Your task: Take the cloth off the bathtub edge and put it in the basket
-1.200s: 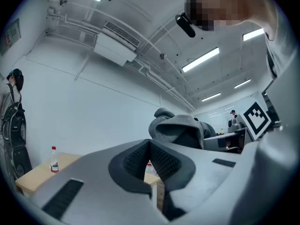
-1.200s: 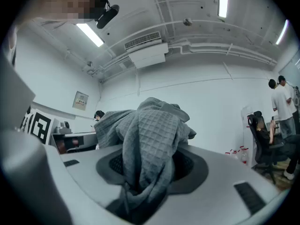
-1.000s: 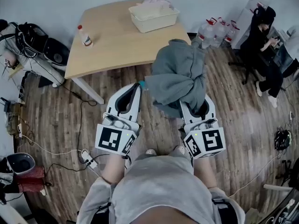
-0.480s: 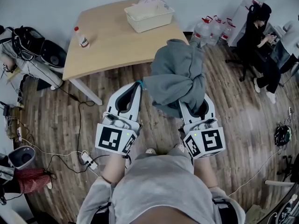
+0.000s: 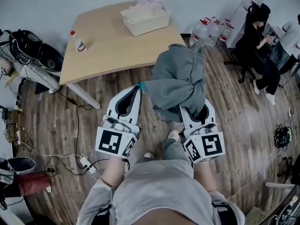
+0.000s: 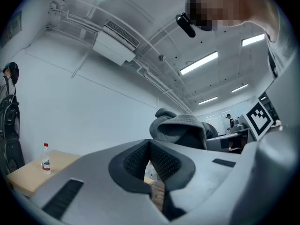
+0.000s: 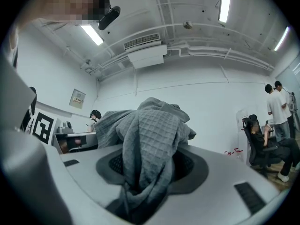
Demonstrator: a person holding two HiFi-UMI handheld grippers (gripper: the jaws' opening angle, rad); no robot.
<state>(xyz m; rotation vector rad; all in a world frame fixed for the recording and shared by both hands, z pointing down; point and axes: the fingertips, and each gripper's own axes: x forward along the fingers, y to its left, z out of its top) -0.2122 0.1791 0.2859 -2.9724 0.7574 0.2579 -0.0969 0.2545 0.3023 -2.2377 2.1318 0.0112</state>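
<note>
Cloth (image 5: 180, 81): grey, waffle-woven, bunched; we carry it above the wooden floor, just short of the table (image 5: 112, 46).
Right gripper (image 7: 150, 172): jaws pinching a fold of the cloth.
Left gripper (image 6: 150, 149): jaws pressed together, empty, beside the cloth.
Step in hand: we judge it the carry to the basket (image 5: 150, 26) on the table's far side.
Next move: we must reach over the table, then release above the basket.

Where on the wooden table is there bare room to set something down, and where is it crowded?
Free: the wide middle and near edge of the table, between the bottle at its left and the basket at its far right corner. Crowded: that basket corner, and the floor past the table's right end, where water jugs stand.
</note>
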